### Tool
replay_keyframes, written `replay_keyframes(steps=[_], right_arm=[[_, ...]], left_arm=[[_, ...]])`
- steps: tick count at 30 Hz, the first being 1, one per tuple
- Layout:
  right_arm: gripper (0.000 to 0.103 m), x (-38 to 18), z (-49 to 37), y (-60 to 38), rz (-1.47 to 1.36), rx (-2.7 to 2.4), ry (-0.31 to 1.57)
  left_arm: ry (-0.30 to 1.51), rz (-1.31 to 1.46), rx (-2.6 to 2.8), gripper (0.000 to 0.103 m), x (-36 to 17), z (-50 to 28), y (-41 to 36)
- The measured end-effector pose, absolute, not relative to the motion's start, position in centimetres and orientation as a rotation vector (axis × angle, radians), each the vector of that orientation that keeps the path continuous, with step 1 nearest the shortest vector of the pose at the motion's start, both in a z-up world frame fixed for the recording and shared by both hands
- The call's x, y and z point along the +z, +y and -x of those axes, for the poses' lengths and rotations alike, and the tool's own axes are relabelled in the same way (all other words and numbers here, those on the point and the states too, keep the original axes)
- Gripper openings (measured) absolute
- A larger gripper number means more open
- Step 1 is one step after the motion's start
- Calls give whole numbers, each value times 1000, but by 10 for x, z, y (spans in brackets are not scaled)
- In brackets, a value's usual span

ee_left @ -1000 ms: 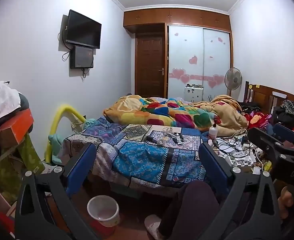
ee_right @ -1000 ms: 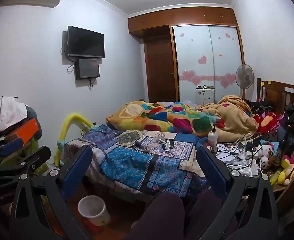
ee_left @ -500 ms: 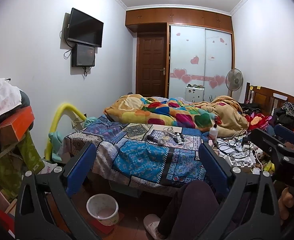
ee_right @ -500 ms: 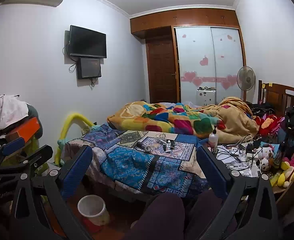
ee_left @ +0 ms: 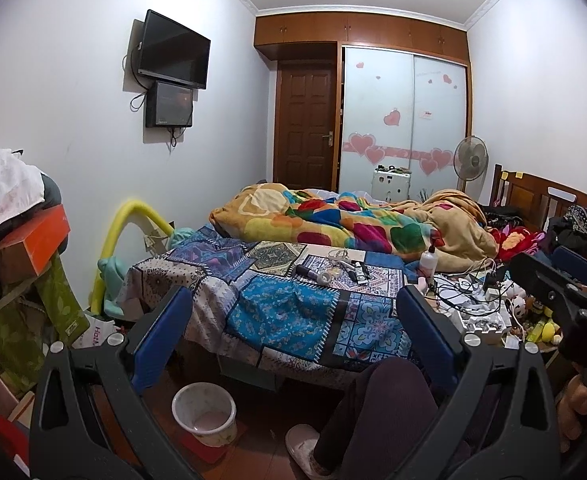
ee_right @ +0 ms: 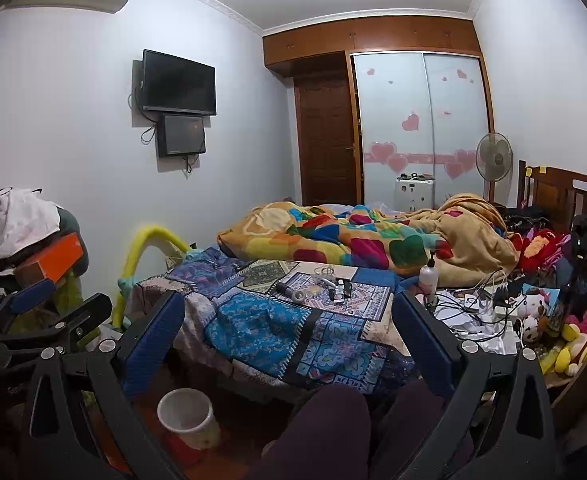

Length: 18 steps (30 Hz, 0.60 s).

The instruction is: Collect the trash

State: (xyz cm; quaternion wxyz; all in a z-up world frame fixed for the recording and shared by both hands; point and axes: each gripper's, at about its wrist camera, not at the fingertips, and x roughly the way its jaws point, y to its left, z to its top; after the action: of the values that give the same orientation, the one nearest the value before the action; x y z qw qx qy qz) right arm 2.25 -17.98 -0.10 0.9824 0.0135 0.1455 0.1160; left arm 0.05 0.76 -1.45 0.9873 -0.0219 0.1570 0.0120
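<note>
Bin: white bin (ee_left: 204, 407) sat lower left, below the left gripper (ee_left: 293, 334) fingers.
Grippers: left and right gripper (ee_right: 289, 338) were wide apart, empty.
Obscured: small bed items were indistinct.

This is a lived-in bedroom in a home. A bed covered by a blue patchwork quilt (ee_left: 293, 300) fills the middle, with a rumpled multicoloured heart-patterned blanket (ee_left: 333, 224) heaped at its far end and a dark wooden headboard (ee_left: 541, 196) at the right. On the white wall hangs a black flat-screen television (ee_left: 172, 50). At the far end stand a brown panelled wooden door (ee_left: 305, 128) and a built-in wardrobe with frosted sliding doors bearing pink heart stickers (ee_left: 405, 120). A pedestal fan (ee_left: 470, 159) stands beside it, and stuffed toys (ee_right: 533, 312) lie among tangled charger cables (ee_left: 465, 284)
</note>
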Motion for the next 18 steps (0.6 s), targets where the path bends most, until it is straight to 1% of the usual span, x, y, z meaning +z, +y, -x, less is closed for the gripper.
replay_keyframes(steps=[18], right_arm=[[103, -1, -22, -177, -24, 233, 291]], left_arm=[[323, 57, 22, 103, -13, -2, 8]])
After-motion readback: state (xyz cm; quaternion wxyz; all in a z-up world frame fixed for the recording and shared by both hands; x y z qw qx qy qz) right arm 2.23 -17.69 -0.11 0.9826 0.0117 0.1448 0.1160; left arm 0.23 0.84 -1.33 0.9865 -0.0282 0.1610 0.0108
